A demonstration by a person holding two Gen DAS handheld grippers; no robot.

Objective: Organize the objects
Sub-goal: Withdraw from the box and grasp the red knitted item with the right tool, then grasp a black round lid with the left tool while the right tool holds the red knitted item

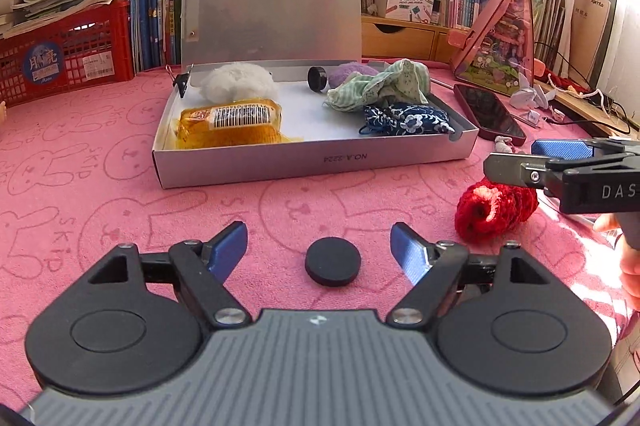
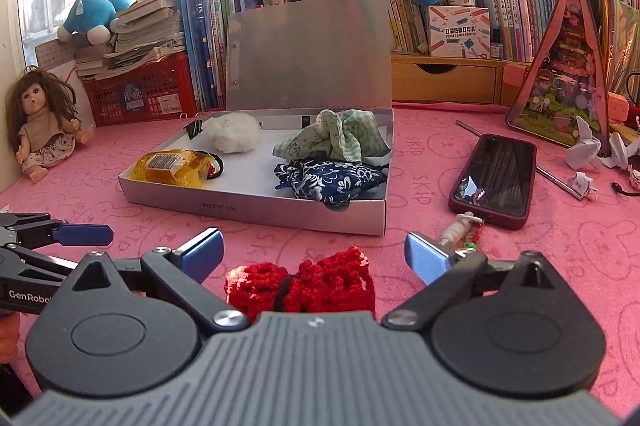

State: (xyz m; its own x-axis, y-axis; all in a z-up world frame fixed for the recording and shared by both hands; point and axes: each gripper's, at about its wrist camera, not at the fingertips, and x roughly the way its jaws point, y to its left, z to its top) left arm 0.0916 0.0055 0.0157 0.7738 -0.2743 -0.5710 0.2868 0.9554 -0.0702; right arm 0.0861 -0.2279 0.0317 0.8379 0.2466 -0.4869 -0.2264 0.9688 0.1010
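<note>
An open silver box [image 1: 280, 166] [image 2: 256, 204] lies on the pink cloth. It holds a yellow packet [image 1: 228, 124], a white fluffy ball [image 1: 238, 82], green cloth [image 1: 380, 86] and a blue patterned pouch [image 1: 404, 120]. My left gripper [image 1: 318, 246] is open, with a black round disc [image 1: 333, 261] on the cloth between its fingers. My right gripper [image 2: 314, 252] is open, with a red crocheted pouch [image 2: 304, 286] between its fingers; the pouch also shows in the left wrist view [image 1: 492, 208], under the right gripper [image 1: 532, 162].
A dark phone [image 2: 496, 180] lies right of the box, with a metal straw [image 2: 520, 160] and paper scraps behind it. A doll [image 2: 42, 124] sits at the far left. A red crate [image 1: 60, 54], books and a pink triangular case [image 2: 564, 74] line the back.
</note>
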